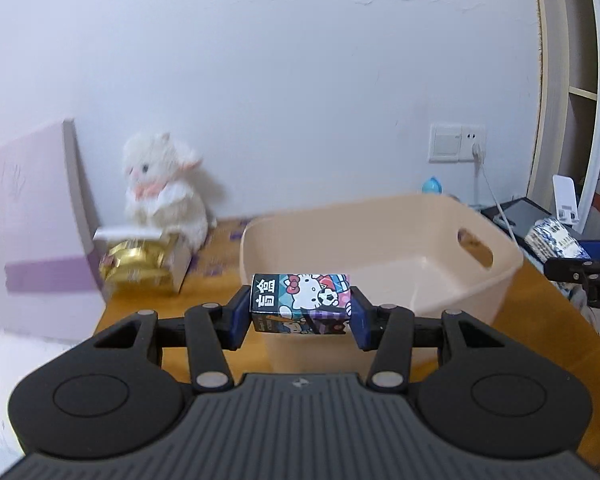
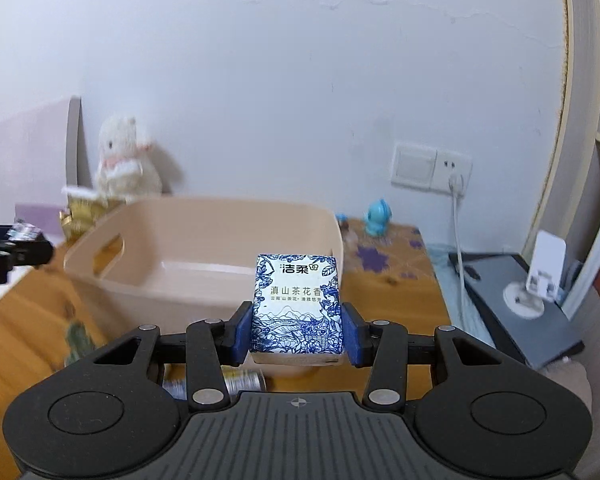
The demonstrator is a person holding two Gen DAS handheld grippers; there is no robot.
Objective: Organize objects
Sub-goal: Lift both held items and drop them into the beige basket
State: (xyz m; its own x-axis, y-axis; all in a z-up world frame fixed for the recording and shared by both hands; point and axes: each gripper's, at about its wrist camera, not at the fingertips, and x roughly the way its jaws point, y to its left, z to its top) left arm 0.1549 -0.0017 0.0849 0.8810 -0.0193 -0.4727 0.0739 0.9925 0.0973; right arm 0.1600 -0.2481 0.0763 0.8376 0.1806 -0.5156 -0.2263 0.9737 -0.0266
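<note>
My left gripper (image 1: 300, 312) is shut on a small Hello Kitty carton (image 1: 300, 302), held sideways just in front of the near wall of a beige plastic bin (image 1: 380, 240). My right gripper (image 2: 298, 330) is shut on a blue-and-white tissue pack (image 2: 297, 306), held upright above the near right corner of the same bin (image 2: 180, 240). The bin looks empty inside. The right gripper with its pack shows at the right edge of the left wrist view (image 1: 572, 268); the left gripper shows at the left edge of the right wrist view (image 2: 16, 248).
The bin stands on a wooden table (image 2: 28, 320). A white plush toy (image 1: 160, 188) and a gold packet in a box (image 1: 140, 266) sit at the back left. A small blue figure (image 2: 378, 218), a wall socket with cable (image 2: 454, 184) and a dark box (image 2: 512, 296) are to the right. A small can (image 2: 240, 382) lies under the right gripper.
</note>
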